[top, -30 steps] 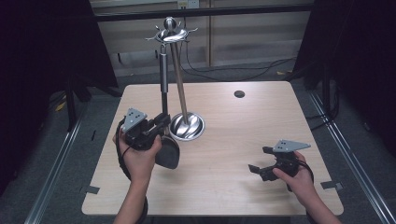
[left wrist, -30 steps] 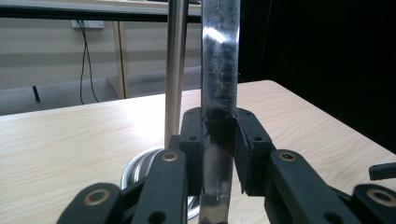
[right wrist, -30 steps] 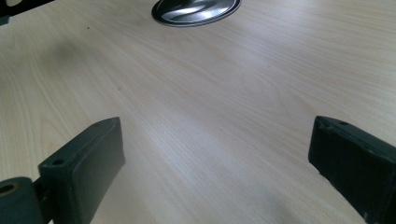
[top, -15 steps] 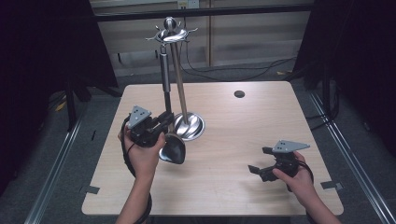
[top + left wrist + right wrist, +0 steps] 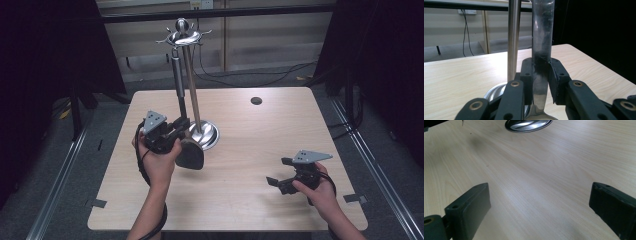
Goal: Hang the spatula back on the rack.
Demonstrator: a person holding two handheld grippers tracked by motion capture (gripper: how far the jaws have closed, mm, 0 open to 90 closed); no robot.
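Here the left gripper (image 5: 181, 126) fingers (image 5: 527, 75) clamp the ladle (image 5: 541, 50) handle. It is rigid, slick steel, bowl-heavy below the fingers; grasp mid-handle. Right gripper (image 5: 276, 181) fingers are released.

A: We've got a light wood table (image 5: 235, 165). Utensil stand's round metal base (image 5: 207, 136) sits on it, left of centre.
B: We also see a small dark round spot (image 5: 256, 100) near the far edge, and tape bits (image 5: 98, 203) at the near corners.
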